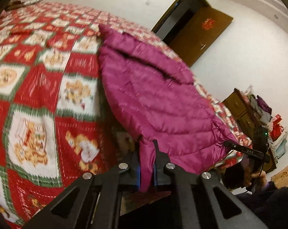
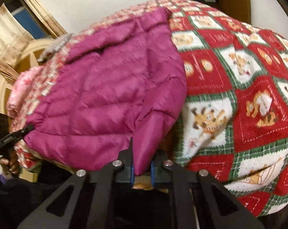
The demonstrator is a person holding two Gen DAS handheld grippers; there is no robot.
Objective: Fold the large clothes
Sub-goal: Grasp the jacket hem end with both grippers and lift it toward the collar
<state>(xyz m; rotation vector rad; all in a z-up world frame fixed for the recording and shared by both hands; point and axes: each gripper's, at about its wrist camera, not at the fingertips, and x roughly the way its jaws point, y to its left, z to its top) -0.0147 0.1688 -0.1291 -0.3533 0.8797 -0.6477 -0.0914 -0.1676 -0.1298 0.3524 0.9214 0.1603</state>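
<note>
A magenta quilted puffer jacket [image 1: 153,95] lies on a bed with a red, white and green patchwork blanket [image 1: 39,72]. My left gripper [image 1: 146,148] is shut on the jacket's near corner at the bed's edge. My right gripper [image 2: 142,147] is shut on the other near corner of the jacket [image 2: 105,95]. Each gripper shows in the other's view, the right one [image 1: 247,150] at the jacket's right corner and the left one [image 2: 12,137] at its left corner. The jacket's near edge is lifted off the blanket [image 2: 249,87] between them.
A brown door [image 1: 199,32] stands open in the white wall beyond the bed. A wooden cabinet [image 1: 239,110] piled with clothes and bags stands at the right. A curtained window [image 2: 16,28] and a beige headboard [image 2: 14,61] are at the left.
</note>
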